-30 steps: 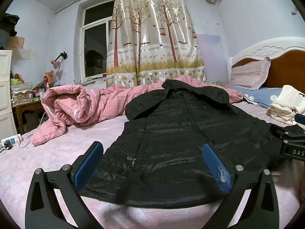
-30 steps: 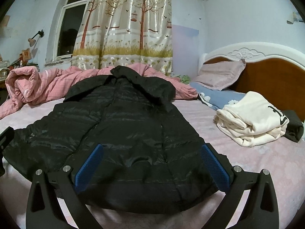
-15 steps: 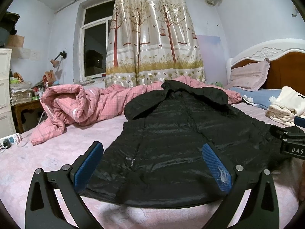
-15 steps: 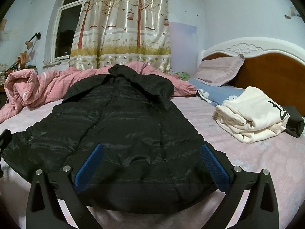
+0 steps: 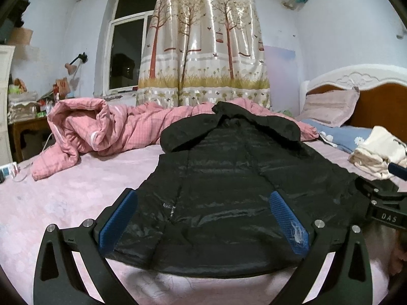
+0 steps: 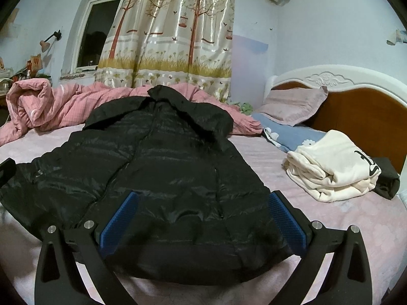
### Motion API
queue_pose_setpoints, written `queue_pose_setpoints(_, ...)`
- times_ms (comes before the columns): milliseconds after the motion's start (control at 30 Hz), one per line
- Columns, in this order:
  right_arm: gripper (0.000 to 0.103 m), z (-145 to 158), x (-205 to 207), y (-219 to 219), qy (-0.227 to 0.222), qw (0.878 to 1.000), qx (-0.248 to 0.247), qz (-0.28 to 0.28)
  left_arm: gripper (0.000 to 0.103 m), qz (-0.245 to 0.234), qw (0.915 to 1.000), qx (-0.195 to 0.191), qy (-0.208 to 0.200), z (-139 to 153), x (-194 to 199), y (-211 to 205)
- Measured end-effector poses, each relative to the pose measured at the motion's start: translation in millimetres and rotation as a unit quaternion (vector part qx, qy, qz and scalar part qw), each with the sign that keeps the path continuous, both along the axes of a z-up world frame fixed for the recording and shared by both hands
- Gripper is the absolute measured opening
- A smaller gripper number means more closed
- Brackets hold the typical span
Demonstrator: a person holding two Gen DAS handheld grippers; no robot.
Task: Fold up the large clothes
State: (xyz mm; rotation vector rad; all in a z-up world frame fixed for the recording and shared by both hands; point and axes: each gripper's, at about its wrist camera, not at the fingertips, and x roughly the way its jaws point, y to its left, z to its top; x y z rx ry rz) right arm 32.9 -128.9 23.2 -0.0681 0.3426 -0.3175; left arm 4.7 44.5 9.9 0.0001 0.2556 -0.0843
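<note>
The black padded jacket [image 5: 229,190] lay spread flat on the bed [image 5: 63,198], hood away, its hem just ahead of both grippers. It looked light, puffy and slick, so it would likely slide and spring back; the hem corners or side seams seemed the best hold. The left gripper [image 5: 203,221] and right gripper [image 6: 202,221] were wide open and held nothing. Beyond lay a pink quilt [image 5: 101,132]; to the right, folded cream clothes [image 6: 330,170].
</note>
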Motion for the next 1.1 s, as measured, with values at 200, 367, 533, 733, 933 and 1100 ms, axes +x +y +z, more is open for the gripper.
queue_pose_setpoints(200,0.103,-0.5,0.1,-0.3,0.003,1.000,0.001,0.002,0.103,0.004,1.0000,-0.002,0.008,-1.0,-0.8,-0.2)
queue_pose_setpoints(367,0.103,0.8,-2.9,-13.0,-0.001,1.000,0.029,0.005,0.103,0.005,0.9997,-0.023,0.011,5.9,-2.5,7.5)
queue_pose_setpoints(533,0.103,5.0,-7.5,-39.1,-0.004,0.997,0.078,0.002,0.103,0.028,0.9991,-0.021,0.022,18.5,-7.0,26.8)
queue_pose_setpoints(733,0.103,15.1,-15.5,-90.3,0.022,0.991,0.126,-0.035,0.103,0.041,0.9950,-0.057,0.072,33.0,2.4,77.8)
queue_pose_setpoints(933,0.103,3.7,-22.7,-149.0,0.085,0.975,0.193,-0.072,0.098,0.053,0.9751,-0.123,0.177,18.4,24.9,121.3)
queue_pose_setpoints(1100,0.101,-14.8,-19.8,-164.7,0.115,0.963,0.237,-0.052,0.097,0.034,0.9578,-0.133,0.252,-18.1,44.7,121.5)
